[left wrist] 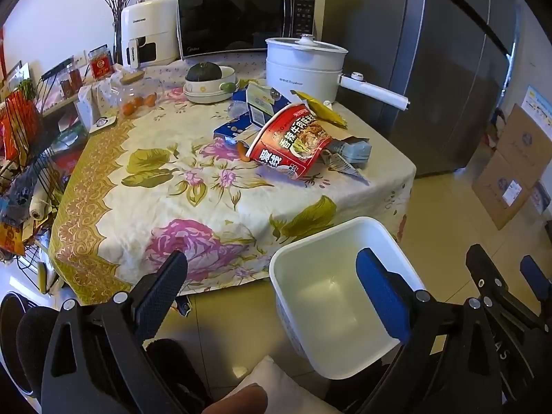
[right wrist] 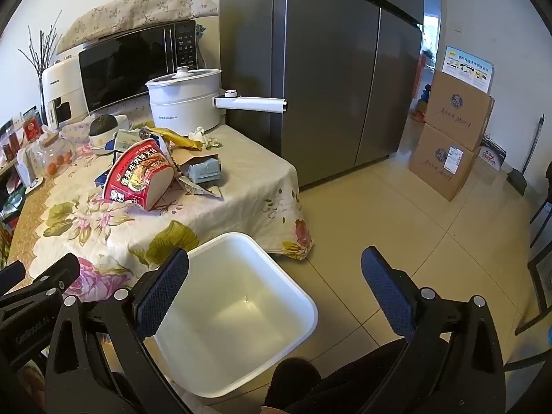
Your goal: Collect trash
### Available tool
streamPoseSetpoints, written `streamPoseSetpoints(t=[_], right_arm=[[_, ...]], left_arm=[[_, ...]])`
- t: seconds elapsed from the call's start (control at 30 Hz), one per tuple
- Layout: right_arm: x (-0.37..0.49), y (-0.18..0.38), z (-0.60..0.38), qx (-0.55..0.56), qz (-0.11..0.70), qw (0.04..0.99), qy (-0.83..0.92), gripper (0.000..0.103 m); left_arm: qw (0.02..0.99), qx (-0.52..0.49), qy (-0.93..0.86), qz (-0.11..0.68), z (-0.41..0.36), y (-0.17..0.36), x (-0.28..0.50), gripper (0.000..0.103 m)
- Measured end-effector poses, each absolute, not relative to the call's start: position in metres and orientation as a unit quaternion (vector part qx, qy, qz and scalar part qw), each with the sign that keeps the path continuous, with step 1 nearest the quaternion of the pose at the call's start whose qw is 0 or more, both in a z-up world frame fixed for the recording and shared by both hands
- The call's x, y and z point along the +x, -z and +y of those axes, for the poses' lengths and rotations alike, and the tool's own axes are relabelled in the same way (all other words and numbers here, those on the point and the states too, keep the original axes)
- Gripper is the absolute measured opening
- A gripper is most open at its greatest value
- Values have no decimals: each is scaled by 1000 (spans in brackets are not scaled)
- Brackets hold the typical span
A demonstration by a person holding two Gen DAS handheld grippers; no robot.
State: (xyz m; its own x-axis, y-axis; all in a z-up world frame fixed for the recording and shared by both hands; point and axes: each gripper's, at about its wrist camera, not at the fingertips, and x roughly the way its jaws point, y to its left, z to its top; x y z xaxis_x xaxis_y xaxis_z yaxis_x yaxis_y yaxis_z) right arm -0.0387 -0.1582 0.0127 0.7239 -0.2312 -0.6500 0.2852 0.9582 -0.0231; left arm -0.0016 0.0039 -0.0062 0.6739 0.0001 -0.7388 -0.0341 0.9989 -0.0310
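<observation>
- Left gripper (left wrist: 272, 276): lower part of the left wrist view; jaws spread wide, nothing between them, the floral table edge and the bin rim showing through the gap.
- Right gripper (right wrist: 276, 272): lower part of the right wrist view; jaws likewise wide apart and empty, poised over the bin and the floor tiles.
- White bin (left wrist: 293, 258): lower centre-right of the left view, on the floor just beside the table's near corner; inside bare, no trash in it.
- Trash heap: centre of the left view, on the floral tablecloth (left wrist: 165, 200). Contains a red noodle cup (left wrist: 293, 145) tipped on its side, a blue carton (left wrist: 248, 114) behind it, a yellow wrapper (left wrist: 321, 110) and a grey-blue crumpled packet (left wrist: 355, 150) to its right.
- Not trash, upper centre: white electric pot (left wrist: 303, 65), microwave (left wrist: 241, 20), bowl holding a dark squash (left wrist: 210, 86).
- Step in hand, as judged: the start; nothing collected yet, both grippers well apart from the heap.
- Next move calls for: reaching one gripper up-frame to the noodle cup, nearest the table edge, closing across its rim or wall, then carrying it to the bin.
</observation>
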Motion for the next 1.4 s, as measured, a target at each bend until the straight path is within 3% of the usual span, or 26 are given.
streamPoseSetpoints(t=[1.4], right_arm=[[-36, -6, -159, 38, 350, 925, 140, 96]], left_arm=[[909, -29, -15, 416, 9, 16, 2, 95]])
